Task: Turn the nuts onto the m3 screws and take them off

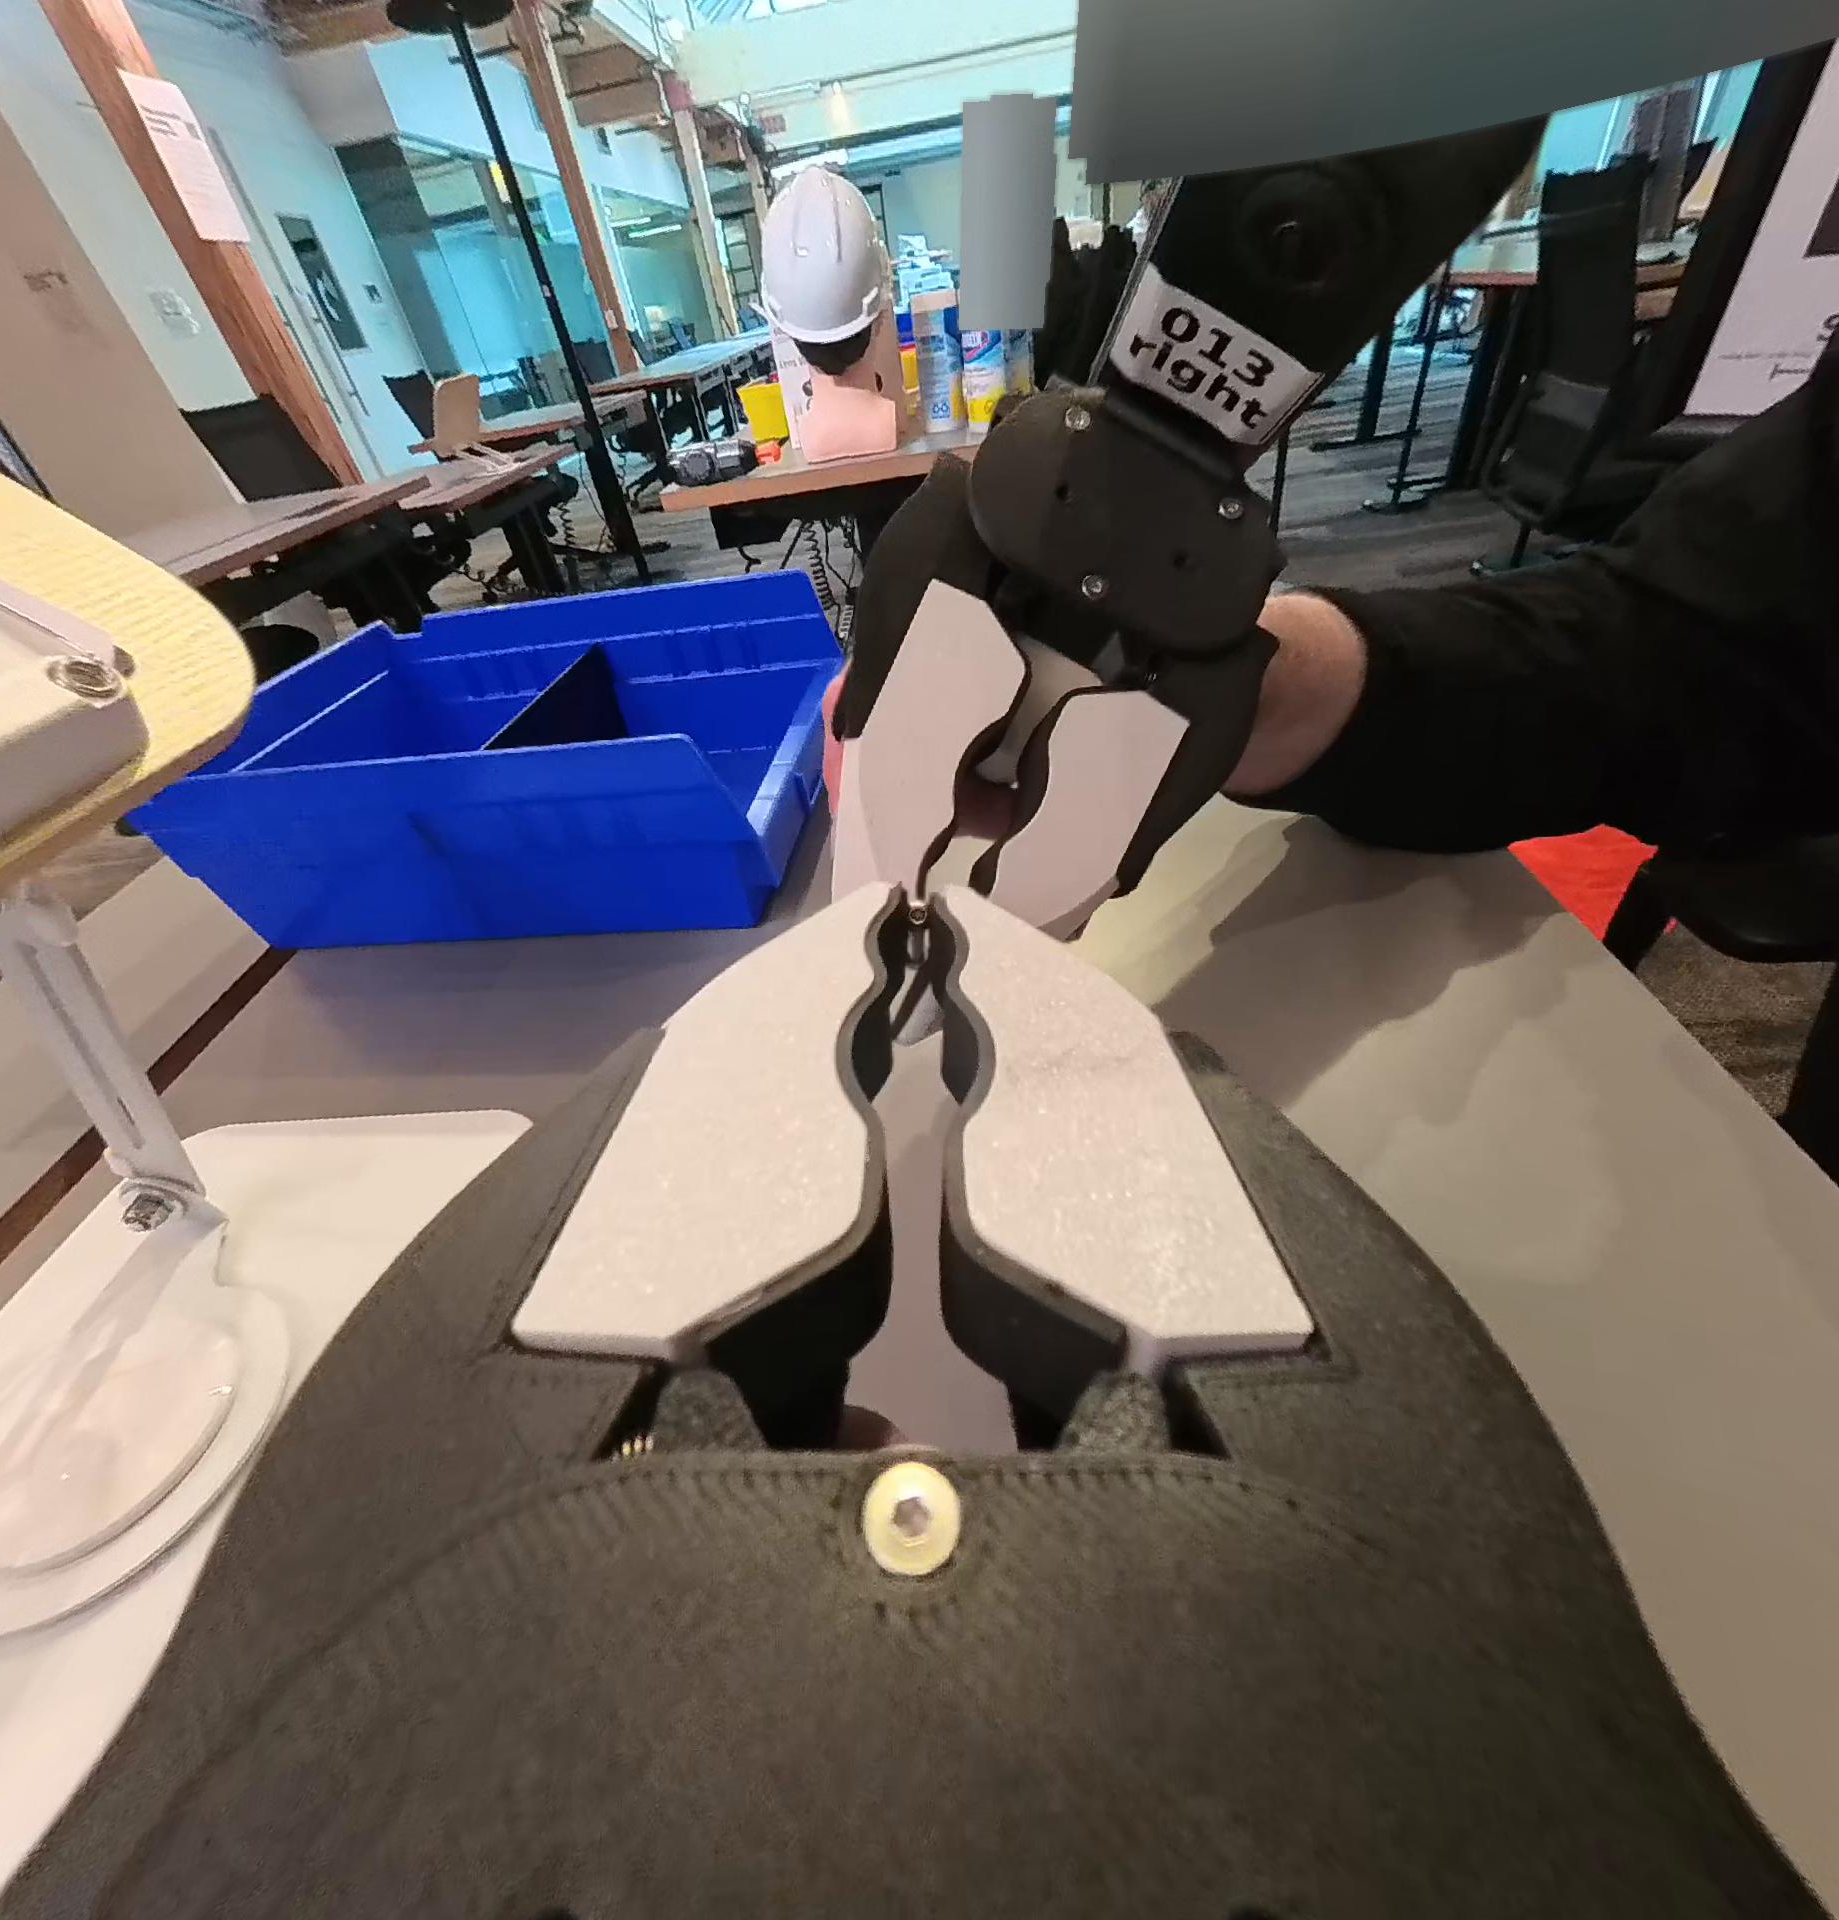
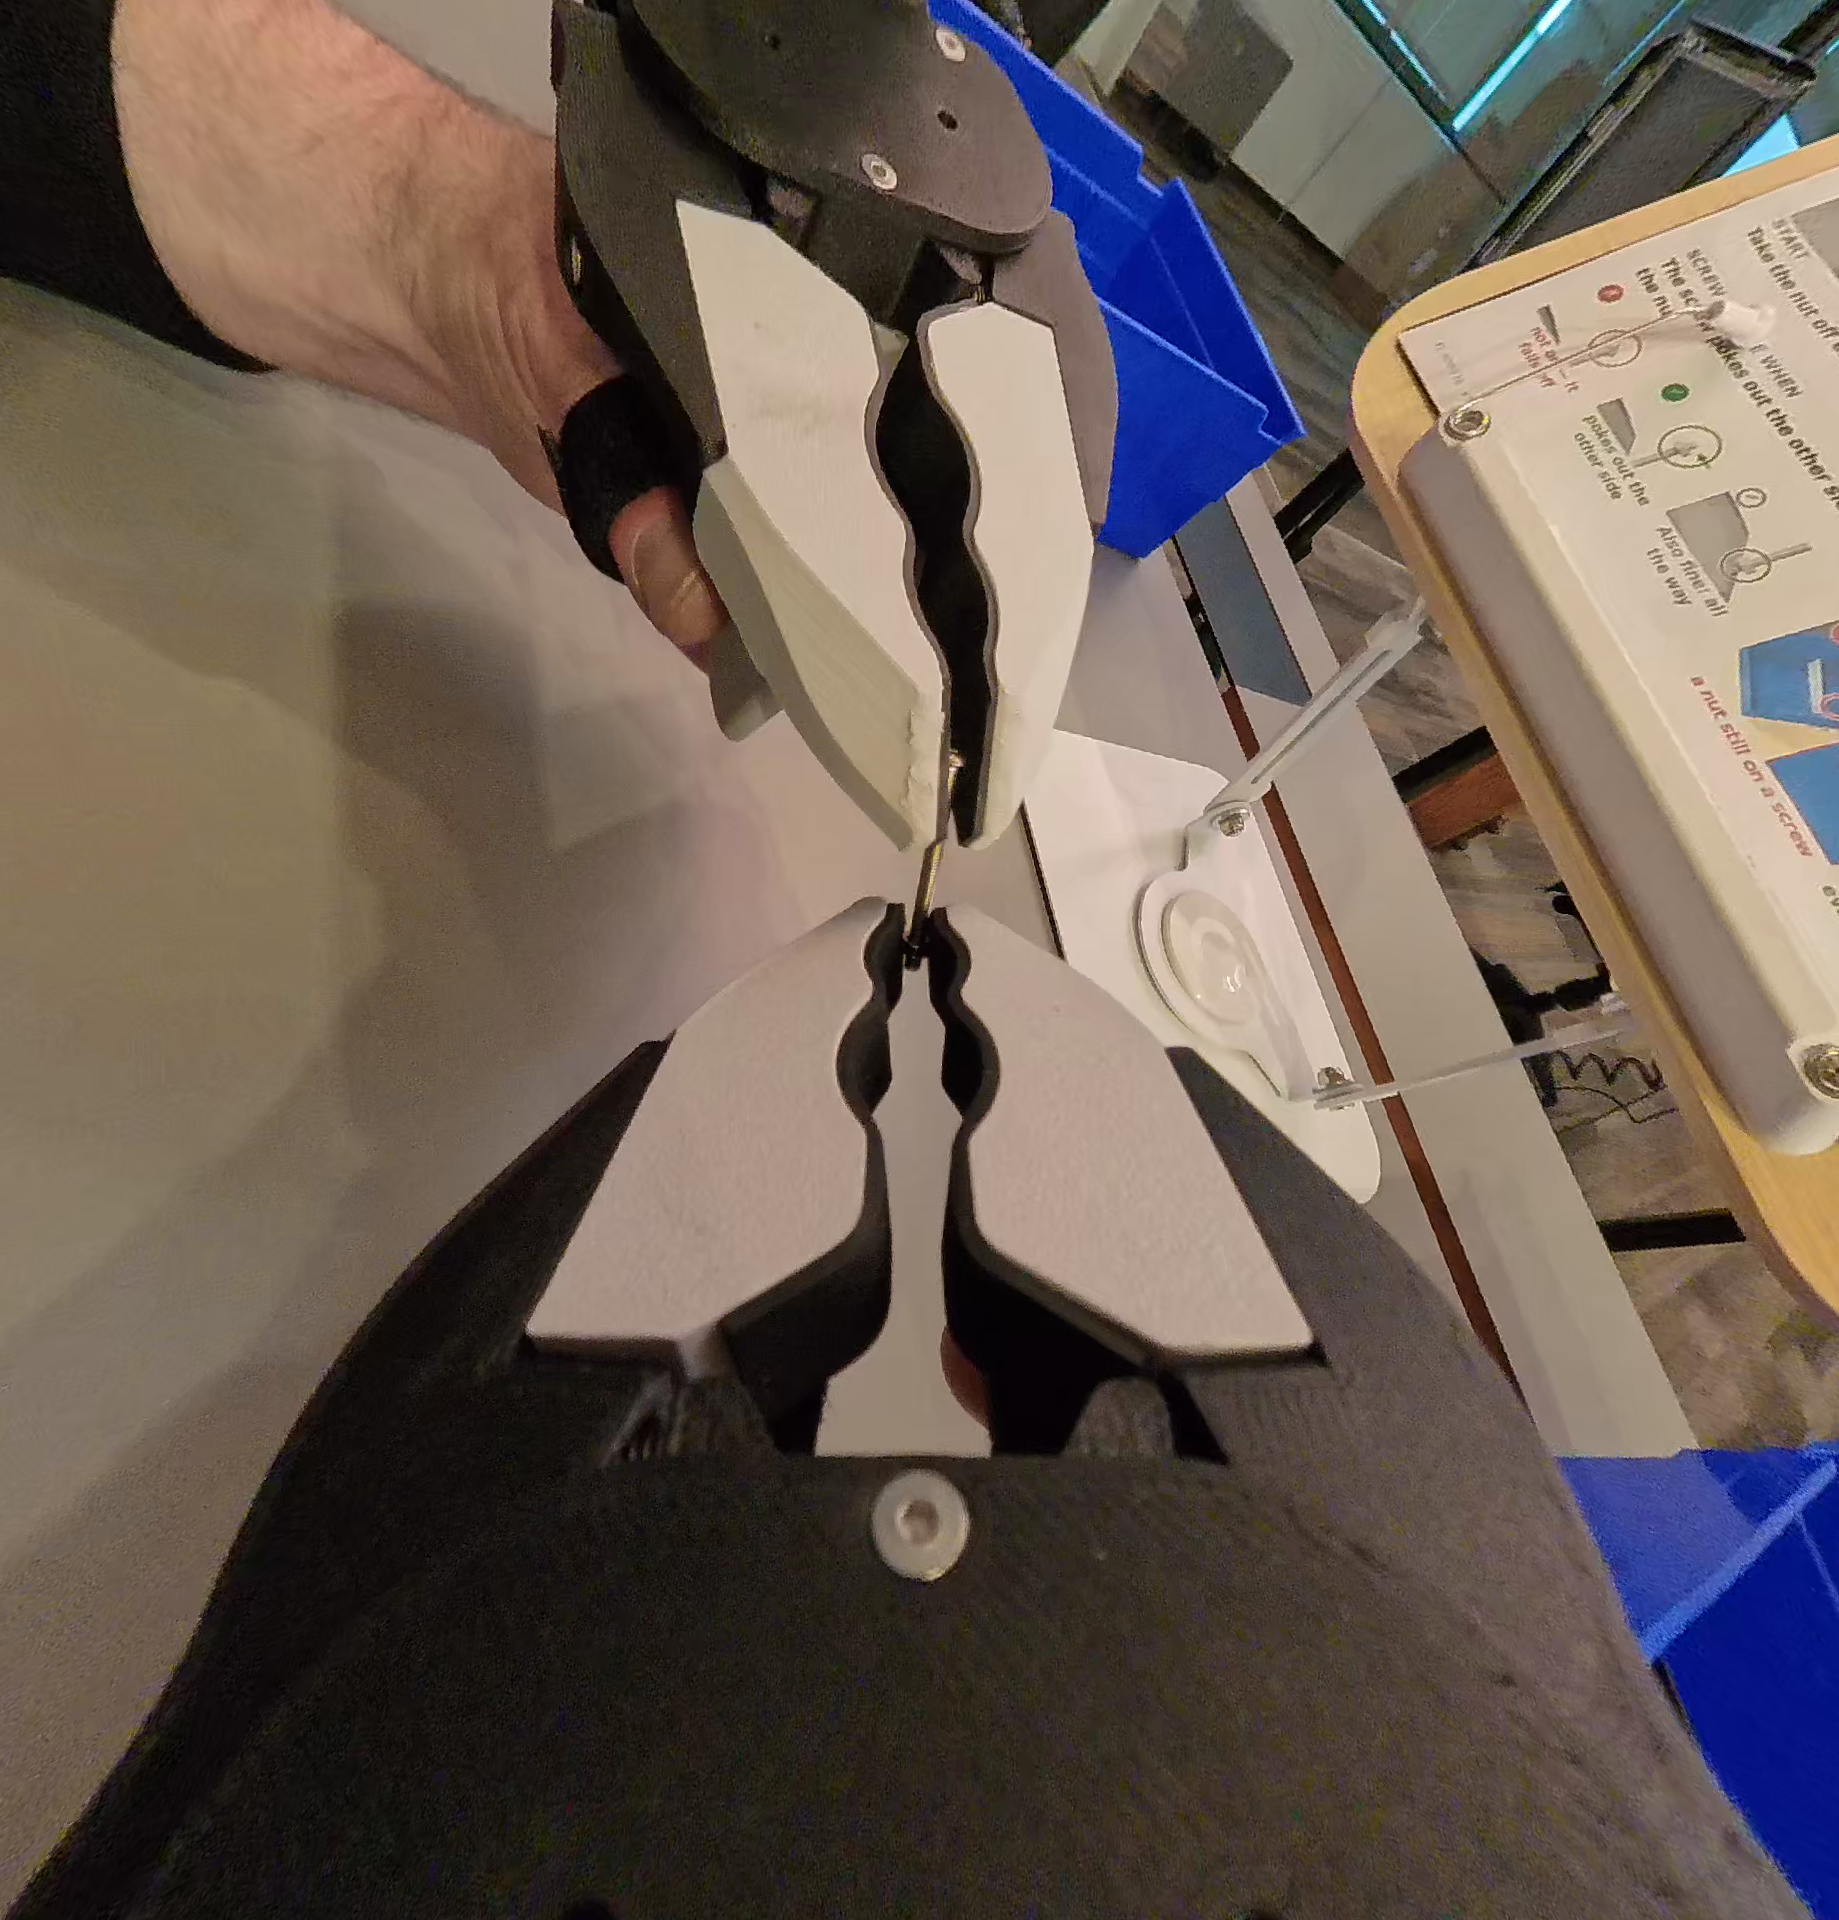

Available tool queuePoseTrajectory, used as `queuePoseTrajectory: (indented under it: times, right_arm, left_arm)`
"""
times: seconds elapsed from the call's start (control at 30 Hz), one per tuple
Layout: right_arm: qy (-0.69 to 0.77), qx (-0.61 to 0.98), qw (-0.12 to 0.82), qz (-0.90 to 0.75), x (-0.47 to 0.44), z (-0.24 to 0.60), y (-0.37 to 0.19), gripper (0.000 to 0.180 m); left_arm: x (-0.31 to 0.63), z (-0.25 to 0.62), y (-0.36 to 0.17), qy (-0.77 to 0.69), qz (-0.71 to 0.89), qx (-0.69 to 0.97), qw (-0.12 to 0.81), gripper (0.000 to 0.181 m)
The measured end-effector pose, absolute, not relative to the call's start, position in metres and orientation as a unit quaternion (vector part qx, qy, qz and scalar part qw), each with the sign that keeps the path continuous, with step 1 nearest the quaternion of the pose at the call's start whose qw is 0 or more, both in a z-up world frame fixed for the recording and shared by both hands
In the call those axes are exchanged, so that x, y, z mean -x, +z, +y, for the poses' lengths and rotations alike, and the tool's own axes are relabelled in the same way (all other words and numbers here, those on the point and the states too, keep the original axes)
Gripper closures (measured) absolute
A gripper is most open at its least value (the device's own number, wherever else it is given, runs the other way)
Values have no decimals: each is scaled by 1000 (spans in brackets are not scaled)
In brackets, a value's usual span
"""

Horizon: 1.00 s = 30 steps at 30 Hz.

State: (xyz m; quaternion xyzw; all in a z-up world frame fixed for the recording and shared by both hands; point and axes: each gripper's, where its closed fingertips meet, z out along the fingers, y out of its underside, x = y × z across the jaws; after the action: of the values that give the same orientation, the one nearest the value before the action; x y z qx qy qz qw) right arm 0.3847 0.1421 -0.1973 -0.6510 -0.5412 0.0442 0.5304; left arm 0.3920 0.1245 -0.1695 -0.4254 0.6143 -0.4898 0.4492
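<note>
1. My left gripper (image 1: pixel 917 914) has its pale foam-faced fingers pinched almost together at the tips, clamped on one end of a thin dark metal M3 screw (image 2: pixel 927 883). Only a sliver of gap shows between the pads.
2. My right gripper (image 2: pixel 913 940), tip to tip with the left one, is likewise nearly closed, pinching the screw's other end. A small nut (image 1: pixel 916 914) seems to sit at the left gripper's tips, but it is too tiny to be sure.
3. The screw bridges the two grippers in the air above the grey tabletop (image 1: pixel 1414 1039).
4. I judge the screw stiff, very light and slick. The threads give little purchase, so I would grip the head and the nut's flats and keep both ends in line.
5. The blue plastic divided bin (image 1: pixel 499 748) sits beyond the screw, on the table's far edge.
</note>
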Motion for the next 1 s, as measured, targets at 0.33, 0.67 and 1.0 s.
queuePoseTrajectory:
  times: [0.33, 0.67, 1.0]
  right_arm:
    - [93, 632, 579, -506, -379, 143, -182, 175]
    - [140, 637, 595, -469, -384, 142, -167, 156]
    - [156, 641, 592, -463, -375, 139, -165, 148]
  left_arm:
    - [-389, 124, -154, -546, 569, 416, 453, 178]
    - [-383, 132, -138, -590, 516, 412, 465, 178]
    - [-385, 133, -137, -586, 513, 414, 471, 178]
